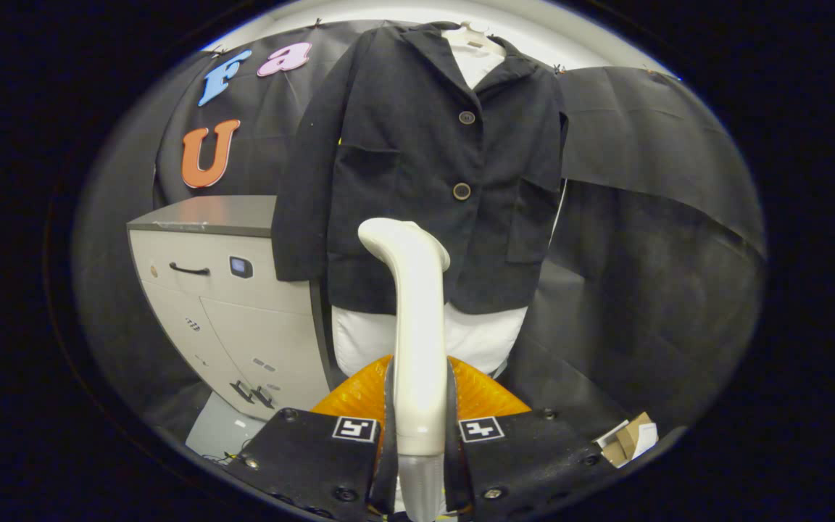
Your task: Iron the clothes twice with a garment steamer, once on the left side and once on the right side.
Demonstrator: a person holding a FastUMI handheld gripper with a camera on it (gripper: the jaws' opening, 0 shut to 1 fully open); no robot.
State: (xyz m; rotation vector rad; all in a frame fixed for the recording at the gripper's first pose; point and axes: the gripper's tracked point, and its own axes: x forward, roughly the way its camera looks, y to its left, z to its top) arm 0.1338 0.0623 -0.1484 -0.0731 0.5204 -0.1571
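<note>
The gripper (418, 428) is clamped on the white steamer handle (417, 341), head up in front of the black jacket (417, 167) on its hanger. Neither pass looks begun; next, bring the head onto one side, probably the left.

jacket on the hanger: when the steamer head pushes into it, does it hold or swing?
The dark jacket will probably swing: it looks hung from a single hanger at the collar, lower hem free. The cloth looks soft and droops at the sleeves, so it likely dents under the white steamer rather than resisting. The gripper has its jaws shut on the steamer handle, so slip there seems unlikely.
</note>
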